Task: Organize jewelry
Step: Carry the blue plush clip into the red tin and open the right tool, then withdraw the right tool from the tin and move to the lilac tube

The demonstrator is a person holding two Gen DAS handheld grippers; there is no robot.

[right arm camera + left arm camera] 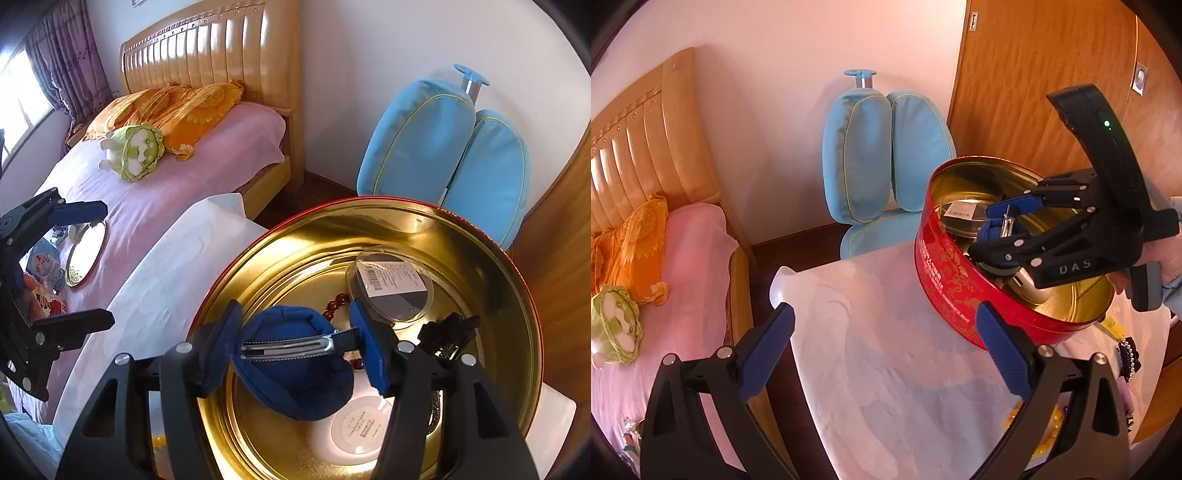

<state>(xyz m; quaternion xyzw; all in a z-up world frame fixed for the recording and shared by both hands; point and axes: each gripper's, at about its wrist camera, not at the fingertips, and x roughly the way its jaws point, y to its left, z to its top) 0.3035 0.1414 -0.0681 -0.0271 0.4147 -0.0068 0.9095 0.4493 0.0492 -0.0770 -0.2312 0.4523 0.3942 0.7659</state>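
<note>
The right gripper (293, 349) pinches a blue hair clip (291, 363), long axis crosswise between the pads, apparently just above the tin's (517, 295) floor; left gripper (884, 354) spread, empty.

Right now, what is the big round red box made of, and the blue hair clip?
The box looks like metal: its gold inside is shiny and mirrors the light. The hair clip looks like soft blue cloth, matte and puffy, on a silvery bar that is probably metal.

Both grippers (886, 354) (295, 343) are black with ribbed blue pads (1004, 354) and silver screws; one handle reads, perhaps, "DAS".
</note>
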